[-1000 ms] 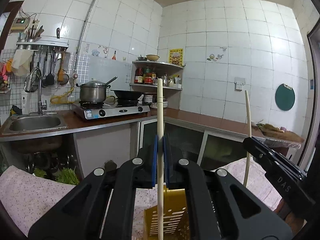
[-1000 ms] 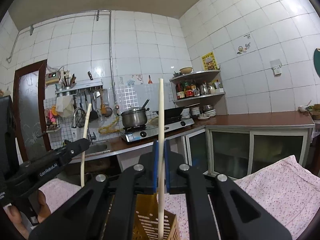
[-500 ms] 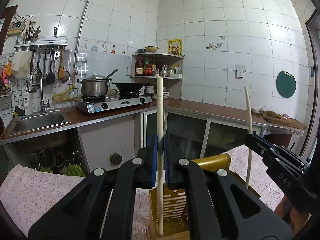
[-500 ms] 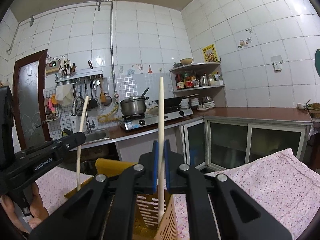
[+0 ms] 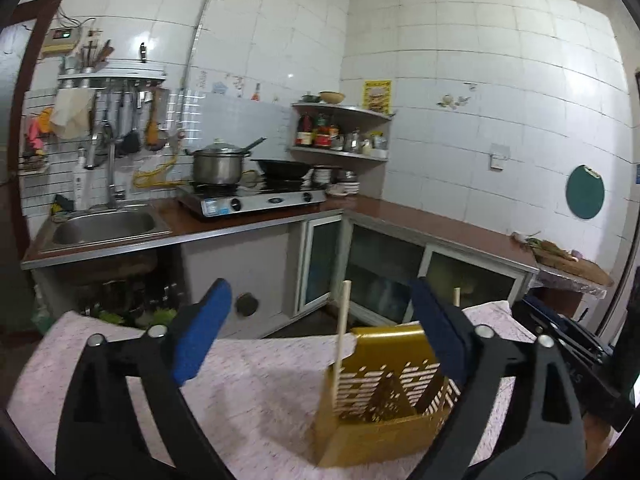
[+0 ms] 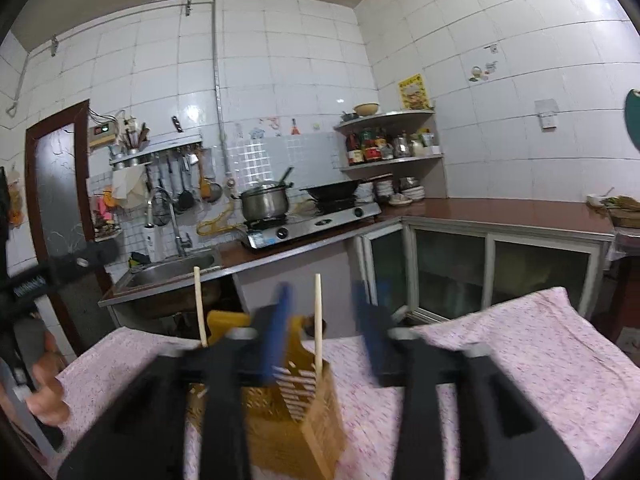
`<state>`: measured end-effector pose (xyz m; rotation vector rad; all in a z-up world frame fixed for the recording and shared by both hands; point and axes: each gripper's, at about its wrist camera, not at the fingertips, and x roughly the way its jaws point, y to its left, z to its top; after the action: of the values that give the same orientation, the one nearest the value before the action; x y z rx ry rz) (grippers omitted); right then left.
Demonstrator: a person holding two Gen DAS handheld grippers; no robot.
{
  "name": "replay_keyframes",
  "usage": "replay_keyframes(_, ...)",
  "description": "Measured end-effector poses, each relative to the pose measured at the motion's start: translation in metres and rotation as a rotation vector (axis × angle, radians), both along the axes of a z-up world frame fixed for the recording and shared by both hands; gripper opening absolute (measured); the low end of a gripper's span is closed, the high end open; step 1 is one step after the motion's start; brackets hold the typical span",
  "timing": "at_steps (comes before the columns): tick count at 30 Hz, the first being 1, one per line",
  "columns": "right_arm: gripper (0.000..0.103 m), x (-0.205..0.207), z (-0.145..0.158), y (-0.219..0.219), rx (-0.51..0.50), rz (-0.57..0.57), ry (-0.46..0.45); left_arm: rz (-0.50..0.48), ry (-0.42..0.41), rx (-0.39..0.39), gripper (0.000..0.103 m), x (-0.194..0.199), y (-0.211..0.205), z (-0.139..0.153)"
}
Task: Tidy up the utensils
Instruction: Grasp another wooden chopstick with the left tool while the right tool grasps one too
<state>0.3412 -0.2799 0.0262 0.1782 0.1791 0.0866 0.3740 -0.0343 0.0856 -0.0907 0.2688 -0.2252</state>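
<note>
A yellow slotted utensil holder (image 5: 384,396) stands on the pink floral tablecloth (image 5: 240,392); it also shows in the right wrist view (image 6: 296,412). Two pale chopsticks stand upright in it: one (image 5: 341,332) at its left side and one (image 5: 456,297) behind my right finger. In the right wrist view they are the left chopstick (image 6: 199,304) and the right chopstick (image 6: 318,320). My left gripper (image 5: 320,332) is open and empty, just in front of the holder. My right gripper (image 6: 328,328) is open and empty above the holder, blurred by motion.
Behind the table is a kitchen counter with a steel sink (image 5: 104,226), a gas stove (image 5: 256,200) with a pot (image 5: 218,164) and a wok (image 5: 284,168). Corner shelves (image 5: 340,128) hold bottles. The other gripper's body (image 5: 580,356) is at the right edge.
Both grippers were shut on an upright chopstick each; both have opened and the chopsticks now stand in the yellow holder. Both grippers have come lower and closer to the holder.
</note>
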Motion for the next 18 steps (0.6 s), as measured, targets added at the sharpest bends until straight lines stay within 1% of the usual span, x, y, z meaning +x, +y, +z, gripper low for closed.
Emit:
replay_keyframes(3, 0.046, -0.018, -0.004, -0.007, -0.02, -0.014, 0.042, 0.012, 0.059, 0.003, 0.096, -0.017, 0.017, 0.001)
replay_keyframes(6, 0.046, -0.032, -0.014, -0.016, -0.013, -0.029, 0.095, 0.043, 0.111, 0.034, 0.098, -0.036, 0.03, -0.008)
replay_keyframes(10, 0.046, -0.049, -0.038, -0.023, -0.016, -0.041, 0.196, 0.077, 0.219, 0.063, 0.098, -0.055, 0.044, -0.033)
replay_keyframes(14, 0.046, -0.06, -0.065, -0.021, -0.035, -0.03, 0.304, 0.104, 0.316, 0.094, 0.098, -0.065, 0.054, -0.061)
replay_keyframes(15, 0.046, -0.062, -0.074, -0.021, -0.033, -0.025, 0.341, 0.103, 0.341, 0.098, 0.098, -0.065, 0.054, -0.068)
replay_keyframes(17, 0.046, -0.064, -0.085, -0.02, -0.027, -0.009, 0.392, 0.102, 0.414, 0.096, 0.098, -0.067, 0.056, -0.088)
replay_keyframes(18, 0.046, -0.065, -0.091, -0.018, -0.031, -0.002, 0.416, 0.102, 0.438, 0.093, 0.098, -0.067, 0.056, -0.095)
